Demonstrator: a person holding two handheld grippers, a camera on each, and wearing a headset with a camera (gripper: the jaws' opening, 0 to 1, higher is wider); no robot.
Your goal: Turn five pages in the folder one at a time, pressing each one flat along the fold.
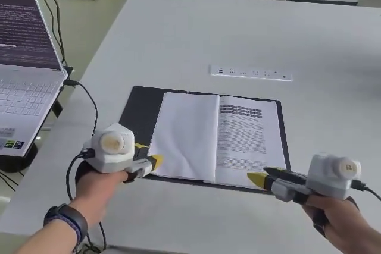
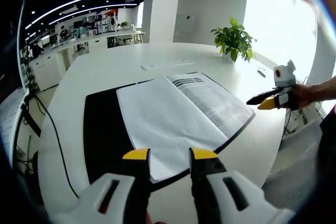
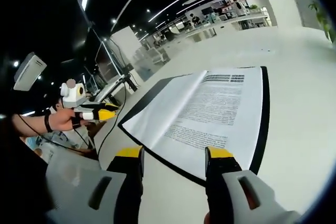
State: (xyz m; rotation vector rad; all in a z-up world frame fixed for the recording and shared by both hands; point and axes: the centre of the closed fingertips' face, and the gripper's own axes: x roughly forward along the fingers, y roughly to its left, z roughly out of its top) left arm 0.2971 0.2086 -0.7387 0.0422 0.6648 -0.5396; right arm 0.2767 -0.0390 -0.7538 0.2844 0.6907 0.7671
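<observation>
We find the folder (image 1: 140,117) lying open and flat on the white table (image 1: 238,34), its black cover showing as a border around the paper. A blank page (image 1: 184,135) lies left of the fold (image 1: 217,138) and a printed page (image 1: 247,141) lies right of it.

The left gripper (image 1: 156,162) sits at the folder's near left corner with its jaws apart and nothing between them. We judge it is placed there to steady that side, or to press along the fold once a sheet comes over.

The right gripper (image 1: 257,178) sits at the folder's near right corner, also spread wide and empty, and it aims at the printed page's lower edge. That is probably the easiest place to catch a single sheet. From the head view we cannot tell whether its tip touches the paper.

Beyond the folder's far edge lies a power strip (image 1: 251,73). A laptop (image 1: 24,87) stands well off the folder's left side, clear of the swing of a turning page.
</observation>
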